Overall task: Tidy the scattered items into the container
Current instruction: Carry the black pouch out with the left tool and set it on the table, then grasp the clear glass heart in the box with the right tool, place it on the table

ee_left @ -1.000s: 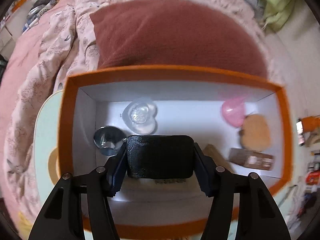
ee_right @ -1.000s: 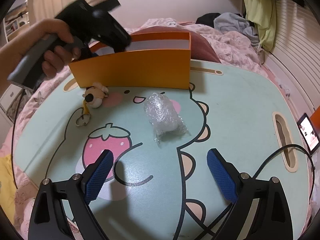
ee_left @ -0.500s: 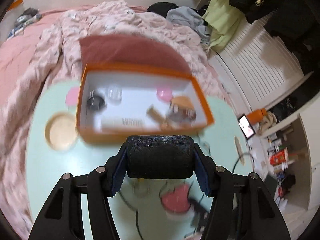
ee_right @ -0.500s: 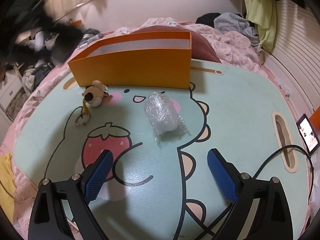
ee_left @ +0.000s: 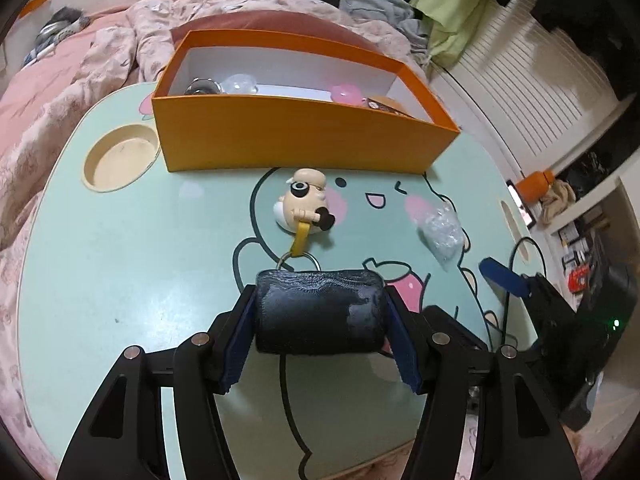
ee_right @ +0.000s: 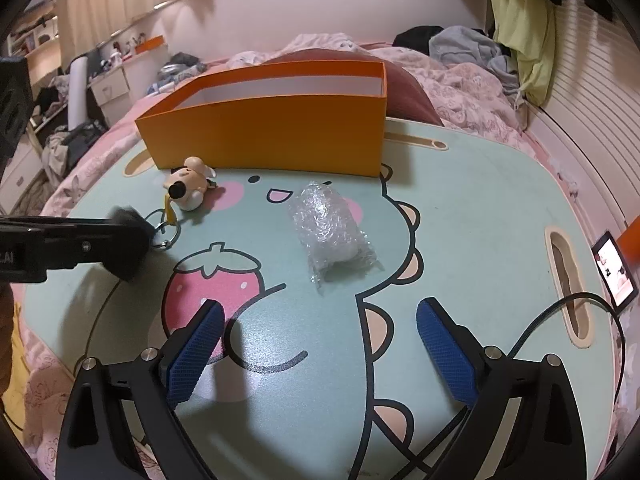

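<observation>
A pink quilt (ee_left: 60,92) fills the upper left; clothes (ee_right: 472,50) pile at upper right; a lit phone (ee_right: 614,268) lies far right.

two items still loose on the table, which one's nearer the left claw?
The dog keychain: its ring lies just ahead of the left claw. The bubble-wrap bundle sits off toward the right claw.

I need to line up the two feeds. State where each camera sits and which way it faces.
Left wrist: on the left gripper, angled down over the table toward the orange box; its fingers clamp a black pouch.
Right wrist: on the right gripper, low over the table, facing the box; its open fingers show.
Shared: box, dog keychain, bubble-wrap bundle, and each other's gripper.
</observation>
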`<state>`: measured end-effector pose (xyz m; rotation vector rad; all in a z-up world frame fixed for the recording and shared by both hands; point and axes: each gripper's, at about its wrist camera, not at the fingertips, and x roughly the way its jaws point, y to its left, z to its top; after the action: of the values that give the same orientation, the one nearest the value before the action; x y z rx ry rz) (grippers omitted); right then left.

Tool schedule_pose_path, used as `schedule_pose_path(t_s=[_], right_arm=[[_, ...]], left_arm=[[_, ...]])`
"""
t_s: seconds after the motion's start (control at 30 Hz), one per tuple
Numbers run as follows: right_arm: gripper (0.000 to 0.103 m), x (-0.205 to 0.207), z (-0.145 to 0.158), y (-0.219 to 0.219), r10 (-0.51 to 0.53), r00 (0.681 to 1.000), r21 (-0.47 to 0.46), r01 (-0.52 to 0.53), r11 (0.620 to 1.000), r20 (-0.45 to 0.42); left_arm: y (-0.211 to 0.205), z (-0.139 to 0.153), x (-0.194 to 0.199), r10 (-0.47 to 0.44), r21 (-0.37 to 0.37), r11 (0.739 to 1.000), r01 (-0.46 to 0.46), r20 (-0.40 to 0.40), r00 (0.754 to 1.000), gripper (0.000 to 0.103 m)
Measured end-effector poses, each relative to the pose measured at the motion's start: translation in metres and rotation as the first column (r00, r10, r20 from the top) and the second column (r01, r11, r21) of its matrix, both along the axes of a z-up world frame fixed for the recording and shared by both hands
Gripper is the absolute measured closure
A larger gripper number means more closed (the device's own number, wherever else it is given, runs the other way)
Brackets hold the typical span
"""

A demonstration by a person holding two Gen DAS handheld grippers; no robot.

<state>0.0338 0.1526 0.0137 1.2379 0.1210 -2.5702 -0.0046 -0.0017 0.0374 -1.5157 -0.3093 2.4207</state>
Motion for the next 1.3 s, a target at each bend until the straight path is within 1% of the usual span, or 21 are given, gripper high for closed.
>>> schedule_pose_path(t_s=[0.1, 0.13, 0.17, 0.3, 0.43, 0.6, 0.8, 0.9, 0.93, 1.0, 1.03, 1.1, 1.13, 1.17, 1.2, 1.23, 1.27, 1.3], right_arm=[[0.006, 0.0, 0.0, -0.001, 0.0, 1.0, -0.001, 0.0, 1.0, 0.0], [0.006, 0.0, 0.0, -0.001, 0.0, 1.0, -0.001, 0.0, 1.0, 0.0], [0.006, 0.0, 0.0, -0.001, -0.001, 1.0, 0.0, 0.001, 1.0, 0.0], [0.005, 0.0, 0.0, -0.001, 0.0, 1.0, 0.0, 0.0, 1.0, 0.0], [0.005, 0.0, 0.0, -0.001, 0.0, 1.0, 0.002, 0.0, 1.0, 0.0], [0.005, 0.0, 0.0, -0.001, 0.001, 1.0, 0.001, -0.001, 1.0, -0.001], [0.005, -0.001, 0.0, -0.001, 0.0, 1.0, 0.0, 0.0, 1.0, 0.001], [0.005, -0.003, 0.003, 0.005, -0.03, 1.0, -0.006, 0.03, 1.0, 0.002], [0.005, -0.003, 0.008, 0.008, -0.046, 0.999, -0.008, 0.046, 0.999, -0.012], [0.005, -0.003, 0.022, 0.015, -0.06, 0.997, -0.034, 0.058, 0.998, -0.051], [0.006, -0.005, 0.033, 0.018, -0.062, 0.996, -0.057, 0.058, 0.997, -0.071], [0.006, -0.015, 0.055, 0.018, -0.042, 0.995, -0.101, 0.033, 0.994, -0.089], [0.009, -0.024, 0.067, 0.014, -0.022, 0.995, -0.114, 0.011, 0.993, -0.093], [0.011, -0.034, 0.08, 0.007, 0.002, 0.995, -0.122, -0.013, 0.992, -0.096], [0.016, -0.045, 0.091, 0.0, 0.023, 0.995, -0.13, -0.037, 0.991, -0.101], [0.017, -0.059, 0.1, -0.01, 0.049, 0.994, -0.141, -0.063, 0.988, -0.102], [0.017, -0.077, 0.107, -0.022, 0.077, 0.993, -0.149, -0.089, 0.985, -0.089], [0.021, -0.093, 0.11, -0.033, 0.1, 0.993, -0.149, -0.109, 0.983, -0.068]], left_arm=[[-0.004, 0.012, 0.006, 0.014, 0.01, 1.0, -0.013, -0.058, 0.998, 0.038], [-0.004, 0.015, 0.008, 0.022, 0.002, 1.0, -0.021, -0.073, 0.997, 0.031], [-0.004, 0.018, 0.01, 0.03, -0.009, 0.999, -0.031, -0.082, 0.996, 0.028], [-0.007, 0.02, 0.023, 0.059, -0.068, 0.995, -0.066, -0.102, 0.993, 0.028], [-0.006, 0.014, 0.041, 0.082, -0.16, 0.982, -0.102, -0.124, 0.989, 0.028], [0.003, 0.001, 0.056, 0.067, -0.215, 0.972, -0.093, -0.124, 0.99, 0.028], [0.021, -0.016, 0.058, 0.048, -0.326, 0.941, -0.096, -0.152, 0.987, 0.028], [0.026, -0.019, 0.058, 0.054, -0.369, 0.921, -0.128, -0.205, 0.977, 0.028], [0.026, -0.019, 0.059, 0.055, -0.378, 0.916, -0.137, -0.219, 0.974, 0.028], [0.025, -0.02, 0.059, 0.058, -0.366, 0.92, -0.141, -0.228, 0.972, 0.024], [0.023, -0.021, 0.058, 0.064, -0.354, 0.924, -0.144, -0.228, 0.972, 0.021], [0.017, -0.023, 0.058, 0.084, -0.307, 0.939, -0.154, -0.228, 0.97, 0.02], [0.015, -0.024, 0.058, 0.093, -0.285, 0.946, -0.157, -0.224, 0.97, 0.019], [0.013, -0.026, 0.057, 0.105, -0.268, 0.949, -0.164, -0.22, 0.97, 0.012], [0.011, -0.028, 0.056, 0.116, -0.265, 0.949, -0.173, -0.217, 0.969, 0.007], [0.011, -0.029, 0.056, 0.119, -0.264, 0.949, -0.174, -0.212, 0.97, 0.0], [0.011, -0.03, 0.056, 0.117, -0.263, 0.949, -0.173, -0.215, 0.97, 0.0], [0.011, -0.03, 0.056, 0.116, -0.263, 0.949, -0.173, -0.218, 0.969, 0.0]])
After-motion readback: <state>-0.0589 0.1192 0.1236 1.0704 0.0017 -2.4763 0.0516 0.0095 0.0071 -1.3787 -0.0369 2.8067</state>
